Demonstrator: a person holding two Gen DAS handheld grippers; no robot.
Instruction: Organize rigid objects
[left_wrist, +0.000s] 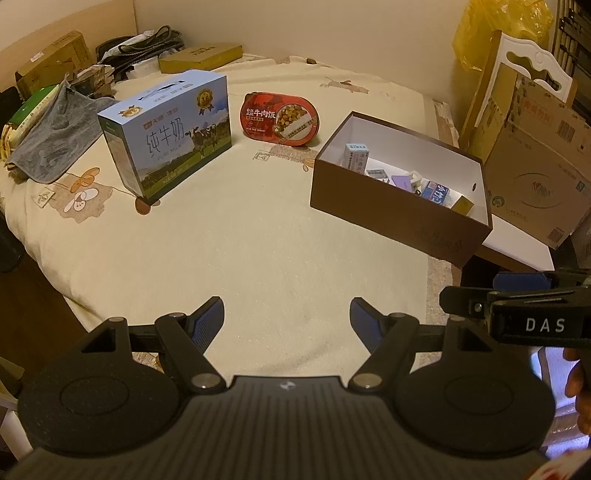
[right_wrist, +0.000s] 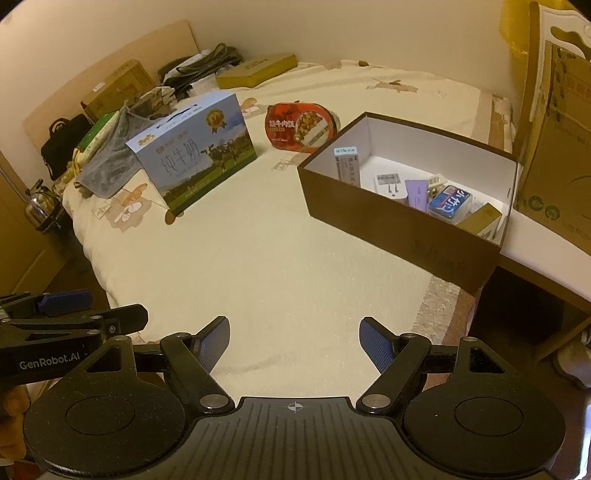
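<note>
A blue milk carton box (left_wrist: 170, 133) (right_wrist: 195, 151) stands on the cream bedspread at the left. A red oval beef-rice meal box (left_wrist: 280, 118) (right_wrist: 301, 127) stands behind it, tilted up. A brown open box (left_wrist: 391, 206) (right_wrist: 388, 225) with a white inside sits at the right and holds several small items, among them a blue tin (right_wrist: 448, 205) and an upright grey-white packet (right_wrist: 347, 166). My left gripper (left_wrist: 287, 325) is open and empty above the near bedspread. My right gripper (right_wrist: 294, 343) is open and empty beside it.
A grey cloth (left_wrist: 55, 136) and cluttered boxes and bags lie at the bed's far left. A flat olive box (right_wrist: 255, 70) lies at the back. Large cardboard cartons (left_wrist: 535, 166) stand right of the brown box. The bed edge drops off at the near left and right.
</note>
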